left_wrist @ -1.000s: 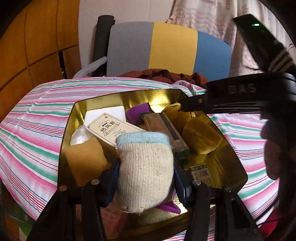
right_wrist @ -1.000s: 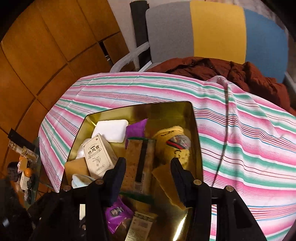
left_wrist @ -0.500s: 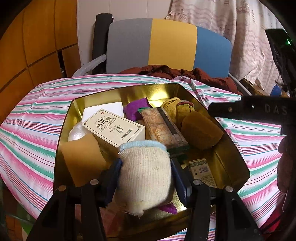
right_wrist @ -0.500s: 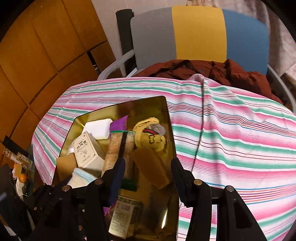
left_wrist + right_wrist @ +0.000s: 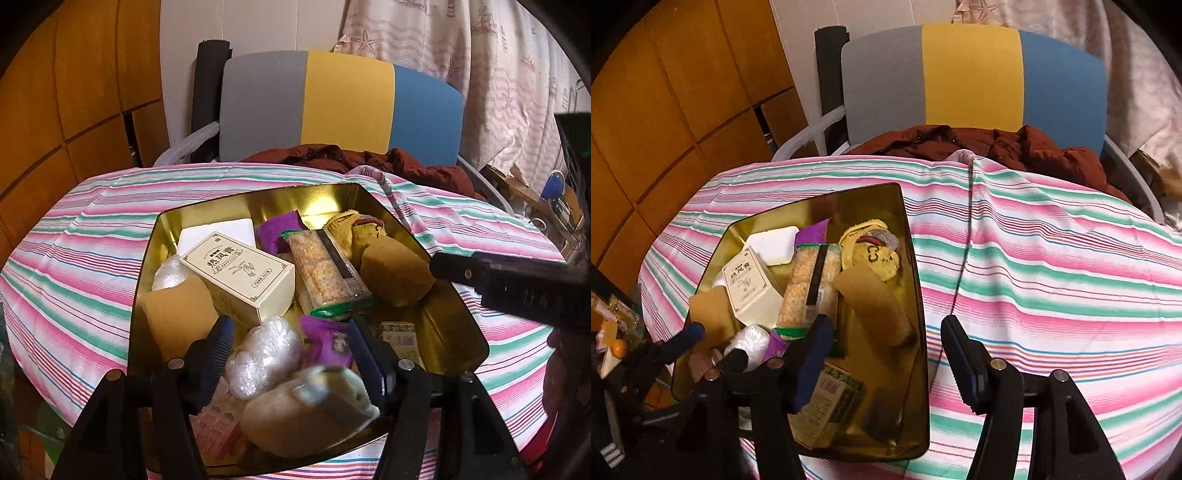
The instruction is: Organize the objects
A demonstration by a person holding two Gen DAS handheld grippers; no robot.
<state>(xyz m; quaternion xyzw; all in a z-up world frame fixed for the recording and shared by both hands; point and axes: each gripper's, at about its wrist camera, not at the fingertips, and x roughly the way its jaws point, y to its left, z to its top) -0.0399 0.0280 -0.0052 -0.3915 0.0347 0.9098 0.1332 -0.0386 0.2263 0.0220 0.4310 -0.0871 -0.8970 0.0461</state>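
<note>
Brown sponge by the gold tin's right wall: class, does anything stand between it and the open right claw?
Nothing visible does. The brown sponge lies uncovered on top of the pile in the gold tin, just ahead of the right claw, whose fingers are spread above the tin's right rim.
</note>
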